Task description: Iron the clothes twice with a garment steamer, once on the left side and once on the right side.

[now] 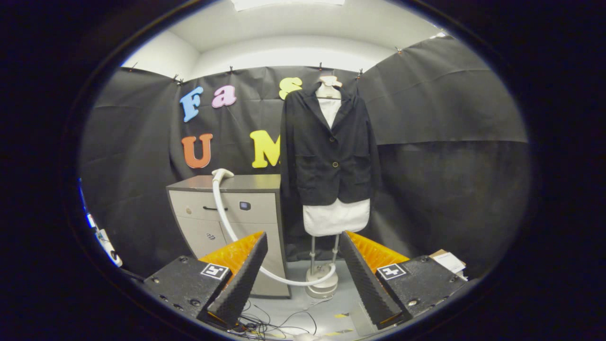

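Gripper view looks across the booth at a dark jacket [329,151] hung on a dress form [335,215], well beyond the fingers; the gripper [303,279] is spread wide with nothing between its fingers. Left of the jacket stands a cabinet [236,218]; the steamer head [221,174] rests on its top, and the hose [227,222] curves down its front to the form's base [323,284].

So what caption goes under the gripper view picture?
Open gripper facing a black jacket on a mannequin, steamer head resting on the grey cabinet.
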A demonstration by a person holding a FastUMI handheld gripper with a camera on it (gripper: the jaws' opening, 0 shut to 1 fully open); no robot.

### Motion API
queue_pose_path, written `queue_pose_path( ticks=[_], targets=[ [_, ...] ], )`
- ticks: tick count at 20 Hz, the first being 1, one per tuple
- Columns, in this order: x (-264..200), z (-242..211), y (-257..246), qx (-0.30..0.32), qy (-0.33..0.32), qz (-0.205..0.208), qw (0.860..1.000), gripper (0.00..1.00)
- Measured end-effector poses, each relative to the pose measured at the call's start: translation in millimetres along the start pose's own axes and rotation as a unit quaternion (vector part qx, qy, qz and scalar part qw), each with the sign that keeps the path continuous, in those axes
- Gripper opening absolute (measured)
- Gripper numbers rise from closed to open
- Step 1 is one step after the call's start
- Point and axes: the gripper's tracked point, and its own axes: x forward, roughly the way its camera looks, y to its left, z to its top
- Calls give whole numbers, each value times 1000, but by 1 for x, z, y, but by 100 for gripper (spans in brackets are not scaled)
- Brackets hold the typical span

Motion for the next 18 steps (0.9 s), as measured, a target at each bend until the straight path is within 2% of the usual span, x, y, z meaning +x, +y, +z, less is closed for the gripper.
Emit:
queue_pose_path(
  ticks=[7, 11, 18],
  targets=[
    [44, 36, 15, 6, 2, 8, 1000, 99],
    [93, 73, 45, 3, -3, 35, 999, 99],
    [208, 133, 152, -23, 8, 116, 993, 99]
  ],
)
